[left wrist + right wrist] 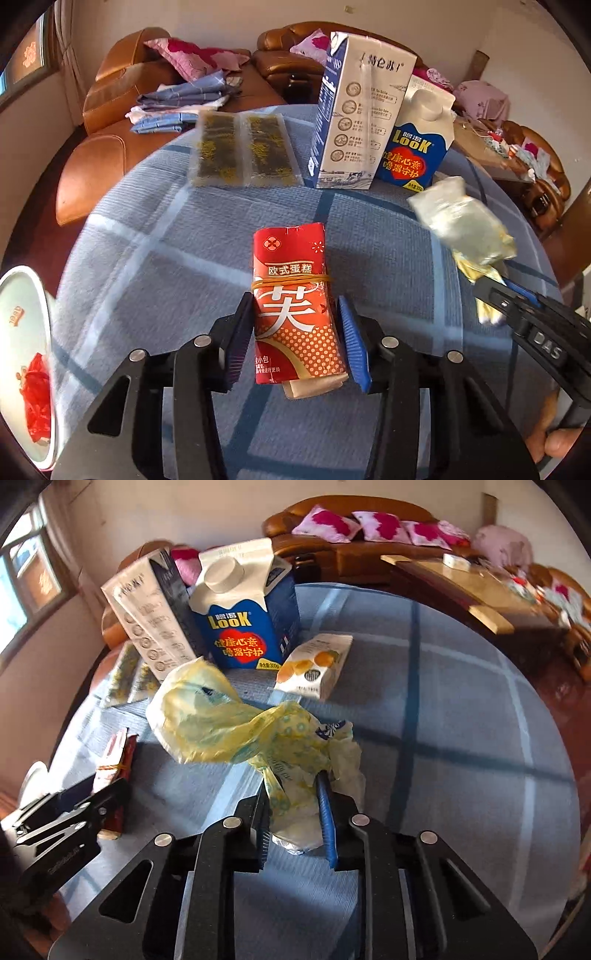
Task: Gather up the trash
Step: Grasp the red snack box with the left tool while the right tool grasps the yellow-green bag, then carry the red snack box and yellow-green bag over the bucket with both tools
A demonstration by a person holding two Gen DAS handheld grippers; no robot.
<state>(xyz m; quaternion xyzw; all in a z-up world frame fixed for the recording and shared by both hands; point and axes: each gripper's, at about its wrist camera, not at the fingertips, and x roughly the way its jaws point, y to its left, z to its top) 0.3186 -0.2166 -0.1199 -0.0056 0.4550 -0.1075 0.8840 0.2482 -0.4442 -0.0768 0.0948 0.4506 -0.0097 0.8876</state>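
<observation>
My left gripper (295,314) is shut on a red cake wrapper (295,306) bound with a rubber band, held over the blue checked table (155,258). My right gripper (295,805) is shut on a crumpled yellow plastic bag (236,723), lifted above the table; it also shows at the right of the left wrist view (461,225). The left gripper (74,812) and its wrapper (114,753) show at the left of the right wrist view. A white bin (22,369) with red trash inside sits at the far left.
A tall white milk carton (354,118) and a blue LOOK carton (243,620) stand at the table's far side. Two seaweed packs (240,151) lie left of them. A snack packet (317,664) lies by the blue carton. Brown sofas (110,110) surround the table.
</observation>
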